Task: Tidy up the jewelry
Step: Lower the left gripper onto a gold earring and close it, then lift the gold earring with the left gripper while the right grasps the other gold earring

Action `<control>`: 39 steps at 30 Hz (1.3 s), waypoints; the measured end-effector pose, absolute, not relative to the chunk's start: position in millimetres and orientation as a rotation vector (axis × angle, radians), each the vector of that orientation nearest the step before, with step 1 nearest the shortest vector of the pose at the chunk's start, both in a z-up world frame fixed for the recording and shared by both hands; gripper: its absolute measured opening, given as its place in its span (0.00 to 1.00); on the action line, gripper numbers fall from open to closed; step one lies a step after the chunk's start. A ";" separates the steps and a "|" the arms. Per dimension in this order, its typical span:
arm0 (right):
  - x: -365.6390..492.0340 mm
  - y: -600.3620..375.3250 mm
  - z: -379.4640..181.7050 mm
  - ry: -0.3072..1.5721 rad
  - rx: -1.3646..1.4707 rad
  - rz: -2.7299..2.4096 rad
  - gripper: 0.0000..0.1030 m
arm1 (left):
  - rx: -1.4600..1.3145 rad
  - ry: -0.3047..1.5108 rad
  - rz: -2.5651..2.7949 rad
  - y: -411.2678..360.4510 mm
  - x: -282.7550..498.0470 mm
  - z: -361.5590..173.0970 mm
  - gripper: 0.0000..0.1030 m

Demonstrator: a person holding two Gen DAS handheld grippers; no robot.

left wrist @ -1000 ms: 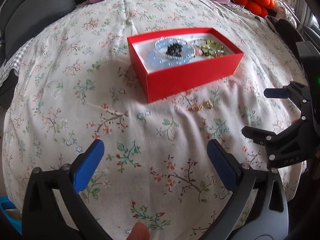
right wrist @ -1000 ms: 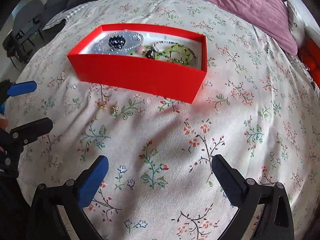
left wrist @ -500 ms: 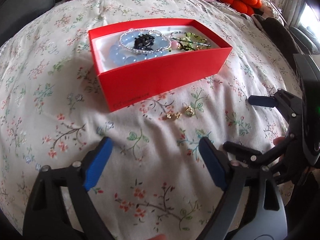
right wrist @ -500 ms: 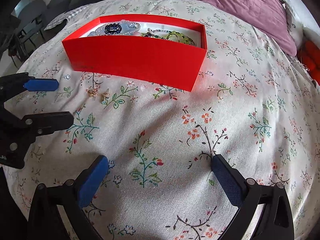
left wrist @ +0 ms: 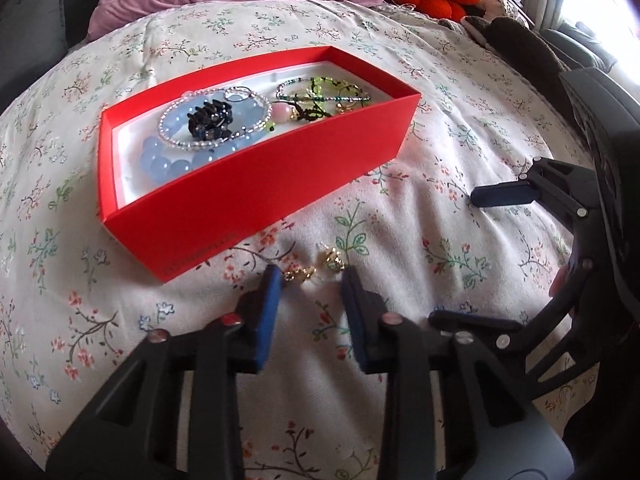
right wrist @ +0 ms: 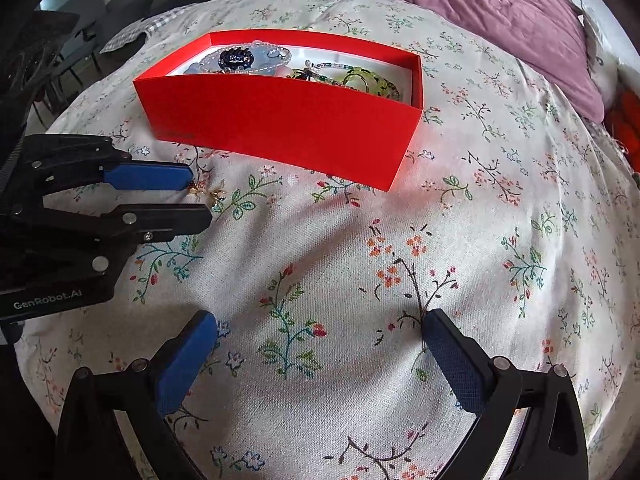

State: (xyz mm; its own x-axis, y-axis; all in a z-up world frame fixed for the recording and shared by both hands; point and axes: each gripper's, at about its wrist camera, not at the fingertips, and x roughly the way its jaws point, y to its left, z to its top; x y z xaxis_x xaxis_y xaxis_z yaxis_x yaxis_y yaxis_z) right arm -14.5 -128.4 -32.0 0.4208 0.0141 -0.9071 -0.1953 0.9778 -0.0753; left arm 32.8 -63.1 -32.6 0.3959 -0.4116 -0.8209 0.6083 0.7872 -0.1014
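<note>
Blue-padded left gripper [left wrist: 310,280], seen from its own wrist camera, has its jaws narrowed around two small gold earrings [left wrist: 312,266] lying loose on the floral bedspread [left wrist: 440,240], apparently to lift them into the red cardboard box [left wrist: 256,184] at 11 o'clock, where beaded bracelets [left wrist: 212,132] lie. From the right wrist camera, the right gripper [right wrist: 320,356] hangs wide and empty, the earrings at 10 o'clock beside the left gripper's pad.
</note>
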 end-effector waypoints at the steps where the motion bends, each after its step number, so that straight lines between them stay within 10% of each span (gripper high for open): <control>1: -14.0 -128.3 -31.8 1.132 -0.181 0.133 1.00 | 0.229 0.968 -0.654 -64.0 33.5 -32.9 0.25; 6: -11.8 -126.4 -30.5 1.133 -0.193 0.133 1.00 | 0.254 0.967 -0.654 -68.6 31.3 -33.1 0.10; 25: 10.4 -102.4 -26.4 1.109 -0.142 0.178 0.97 | 0.212 0.989 -0.569 -30.9 27.6 -20.5 0.06; 39: 29.5 -78.6 -25.1 1.087 -0.119 0.206 0.51 | 0.198 0.991 -0.558 -12.0 25.2 -14.7 0.06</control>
